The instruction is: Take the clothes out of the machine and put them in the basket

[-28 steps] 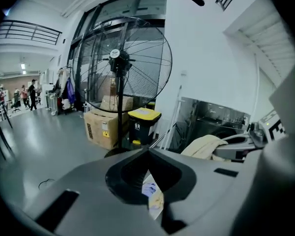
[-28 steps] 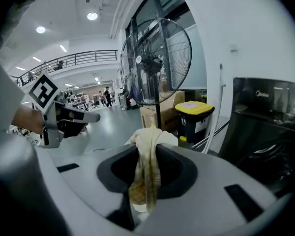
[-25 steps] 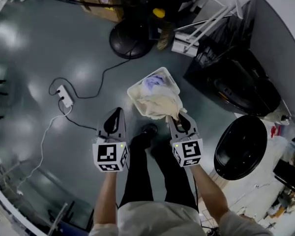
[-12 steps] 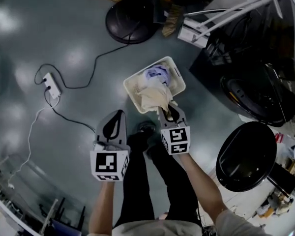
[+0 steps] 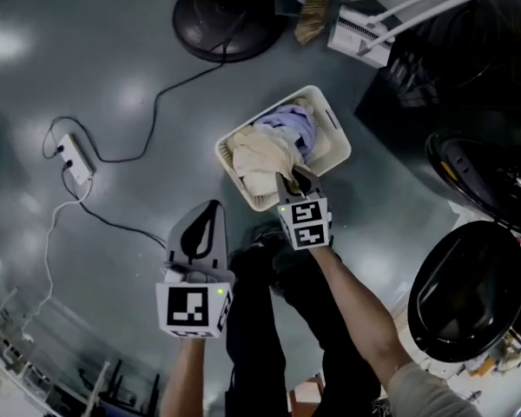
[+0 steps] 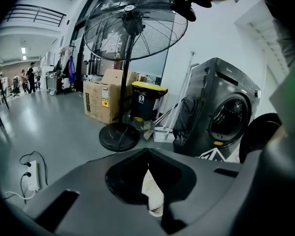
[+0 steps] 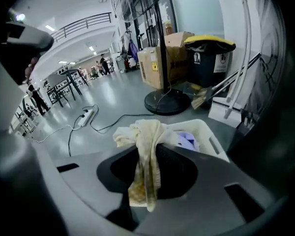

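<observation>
A cream cloth (image 5: 257,163) is clenched in the right gripper (image 5: 291,179) over the white basket (image 5: 334,120) on the glossy grey floor (image 5: 122,68) near the washing machine (image 6: 221,117), and the left gripper (image 5: 212,205) jaws are closed, empty.

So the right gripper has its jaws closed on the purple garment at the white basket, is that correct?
Not quite. The right gripper has its jaws closed on the cream cloth, not the purple garment, which lies inside the white basket. The right gripper view shows the cream cloth draped between the jaws.
</observation>
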`<state>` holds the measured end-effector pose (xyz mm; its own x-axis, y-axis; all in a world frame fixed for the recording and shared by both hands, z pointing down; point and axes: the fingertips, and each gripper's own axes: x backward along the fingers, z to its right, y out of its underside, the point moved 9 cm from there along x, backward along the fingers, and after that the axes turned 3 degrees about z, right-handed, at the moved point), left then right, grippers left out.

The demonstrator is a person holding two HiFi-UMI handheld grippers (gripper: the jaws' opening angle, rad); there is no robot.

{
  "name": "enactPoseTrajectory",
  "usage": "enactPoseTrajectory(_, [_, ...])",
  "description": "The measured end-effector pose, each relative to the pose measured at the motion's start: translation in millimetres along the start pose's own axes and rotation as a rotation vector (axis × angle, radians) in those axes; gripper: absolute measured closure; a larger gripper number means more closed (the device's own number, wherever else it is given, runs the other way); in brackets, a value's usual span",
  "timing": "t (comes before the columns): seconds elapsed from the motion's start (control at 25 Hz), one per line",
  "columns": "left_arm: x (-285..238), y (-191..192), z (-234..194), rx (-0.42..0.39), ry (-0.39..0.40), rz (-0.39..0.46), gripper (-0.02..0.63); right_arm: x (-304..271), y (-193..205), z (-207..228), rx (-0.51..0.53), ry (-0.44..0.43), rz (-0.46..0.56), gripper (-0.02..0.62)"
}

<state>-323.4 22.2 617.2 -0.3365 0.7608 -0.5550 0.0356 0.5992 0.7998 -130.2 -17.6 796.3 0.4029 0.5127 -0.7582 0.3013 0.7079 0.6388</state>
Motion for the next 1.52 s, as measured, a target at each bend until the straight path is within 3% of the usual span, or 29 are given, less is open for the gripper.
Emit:
enactPoseTrajectory(0.32, [-34, 60, -16, -0.006, -0.013, -0.055, 0.586, -99, 77, 5, 0.026, -0.030, -0.169, 0.500])
enactPoseTrajectory(0.56, [-40, 71, -28, -0.043, -0.014, -0.053, 0.586, -134, 88, 2, 0.037, -0.025, -0.234, 0.497])
enactPoseTrajectory(0.8, [-41, 58, -31, -0.057, -0.010, -0.037, 0.586, -135, 89, 3, 0.001, -0.064, -0.263, 0.481])
enactPoseTrajectory(0.88, [-39, 53, -27, -0.057, -0.005, -0.033, 0.586, -127, 82, 4, -0.029, -0.081, -0.241, 0.419])
enactPoseTrajectory(0.92, [-37, 52, -24, -0.058, -0.001, -0.034, 0.586, -121, 78, 3, -0.031, -0.091, -0.219, 0.328])
enactPoseTrajectory(0.96, [-34, 50, -20, -0.058, 0.004, -0.037, 0.586, -113, 73, 2, -0.024, -0.099, -0.190, 0.284])
enactPoseTrajectory(1.04, [-29, 46, -11, -0.056, 0.015, -0.041, 0.586, -94, 61, 1, 0.001, -0.097, -0.129, 0.267])
enactPoseTrajectory(1.24, [-14, 20, 11, -0.036, 0.044, -0.061, 0.586, -32, 25, 1, -0.004, -0.036, -0.009, 0.282])
enactPoseTrajectory(1.44, [2, -18, 31, -0.069, 0.085, -0.050, 0.587, 37, -2, 2, -0.062, 0.016, 0.051, 0.383])
enactPoseTrajectory(1.52, [8, -33, 40, -0.082, 0.098, -0.053, 0.586, 63, -11, 1, -0.097, 0.028, 0.072, 0.458])
